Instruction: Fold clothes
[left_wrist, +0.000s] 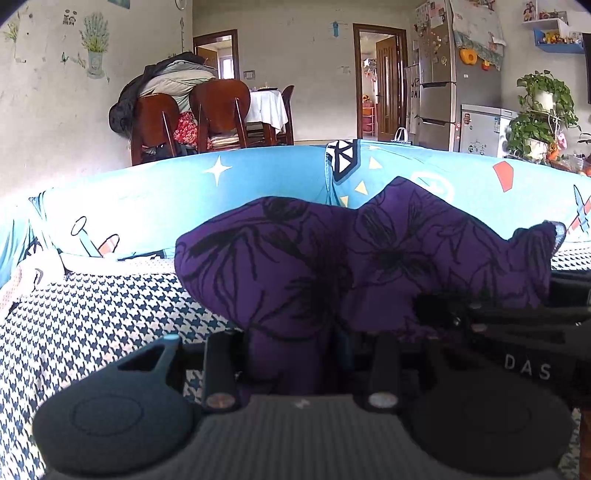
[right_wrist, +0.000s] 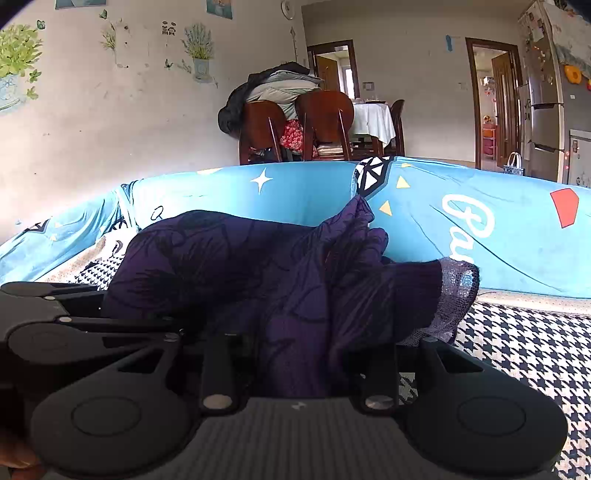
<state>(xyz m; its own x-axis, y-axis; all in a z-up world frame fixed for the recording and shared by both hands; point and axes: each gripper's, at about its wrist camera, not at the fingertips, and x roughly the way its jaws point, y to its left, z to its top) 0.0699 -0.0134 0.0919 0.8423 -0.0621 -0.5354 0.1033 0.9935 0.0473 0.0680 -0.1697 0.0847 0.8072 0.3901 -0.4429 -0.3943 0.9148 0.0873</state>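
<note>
the purple garment (left_wrist: 354, 258) lay bunched on the houndstooth cover (left_wrist: 92, 325) before the blue sofa back (left_wrist: 166, 192), pinched by both the left gripper (left_wrist: 295, 354) and right gripper (right_wrist: 299, 362).

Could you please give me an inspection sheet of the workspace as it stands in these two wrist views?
Surface: houndstooth cover on a sofa, with a blue printed cover over the backrest.
Job's things: one purple floral garment, bunched and lifted between both grippers.
Clutter: nothing seen on the seat.
Grippers: left gripper and right gripper each shut on the garment, side by side.
Cables: nothing seen.
Surroundings: wooden chairs piled with clothing, a dining table, a fridge, potted plants.
</note>
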